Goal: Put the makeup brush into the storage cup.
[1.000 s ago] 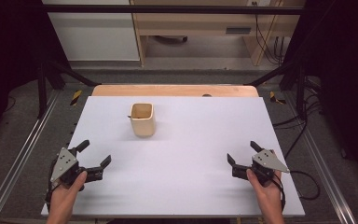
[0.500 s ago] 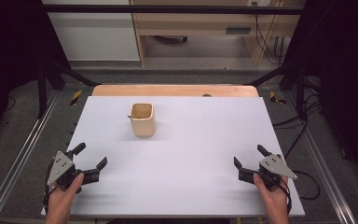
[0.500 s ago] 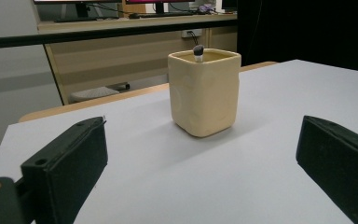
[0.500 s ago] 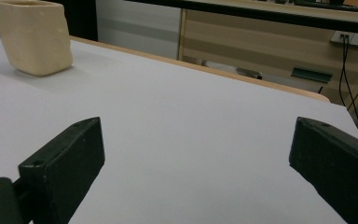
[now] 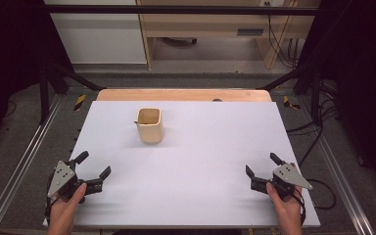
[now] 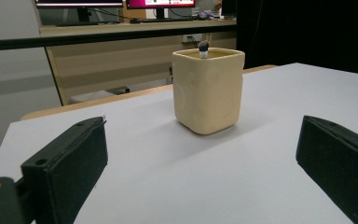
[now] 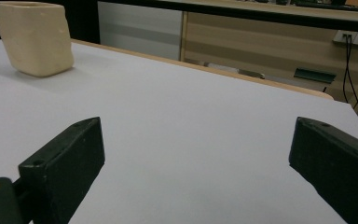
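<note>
Item: cream square-sided cup [image 5: 150, 125], sitting upright on the white table [image 5: 200, 196], toward the far edge and somewhat left of centre; in the left gripper view the cup [image 6: 209, 89] is showing a small dark rounded tip [image 6: 203, 47] poking just above its rim, the rest of that object being hidden inside, so what it is cannot be told. Item: left gripper [image 5: 94, 169], resting well nearer than the cup and to its left, close to the near-left corner of the table; its jaws are standing wide apart and are gripping nothing, with bare table between them and the cup lying ahead in their line of sight. Item: right gripper [image 5: 263, 169], sitting well nearer than the cup and far to its right, close to the near-right corner; its jaws are likewise spread wide and are holding nothing, the cup [image 7: 33, 37] appearing off at the far left of its own view. Status: judging from this layout, nothing is being handled at present; the cup is standing untouched, both tools are lying well apart from it, and any reach, grasp or move of the cup is not yet begun.
</note>
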Demonstrator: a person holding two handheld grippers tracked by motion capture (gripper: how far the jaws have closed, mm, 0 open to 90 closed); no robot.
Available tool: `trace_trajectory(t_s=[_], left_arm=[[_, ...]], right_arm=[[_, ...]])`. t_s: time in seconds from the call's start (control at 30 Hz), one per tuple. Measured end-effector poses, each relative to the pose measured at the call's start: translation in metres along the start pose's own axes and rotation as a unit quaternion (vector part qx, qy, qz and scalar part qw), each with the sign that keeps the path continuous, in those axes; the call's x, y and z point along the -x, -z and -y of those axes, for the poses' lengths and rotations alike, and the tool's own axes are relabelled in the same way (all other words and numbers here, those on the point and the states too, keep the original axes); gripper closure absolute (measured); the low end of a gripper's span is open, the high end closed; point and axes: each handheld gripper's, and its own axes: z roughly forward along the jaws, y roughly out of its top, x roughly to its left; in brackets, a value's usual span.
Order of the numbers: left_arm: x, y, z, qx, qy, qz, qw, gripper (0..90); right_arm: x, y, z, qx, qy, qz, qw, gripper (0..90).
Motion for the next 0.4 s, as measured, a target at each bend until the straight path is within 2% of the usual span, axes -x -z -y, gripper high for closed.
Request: trace_trajectory(t_s=[0.2,0.3,0.4], left_arm=[[-0.0013,0.0028,0.0003,0.029,-0.005,0.005,0.9996,2.0],[0.0016,0.0051,-0.0038,0.045,-0.016,0.01,0.9988,2.0],[0.003,0.0056,-0.0059,0.05,-0.022,0.009,0.9985,1.9]], right_arm=[[-0.0005,-0.0004,0.0003,0.014,0.001,-0.009,0.9999,3.9],[-0.0027,-0.002,0.0001,0.022,0.0,-0.015,0.9996,3.8],[-0.0035,-0.002,0.0,0.022,0.001,-0.015,0.9996,3.8]])
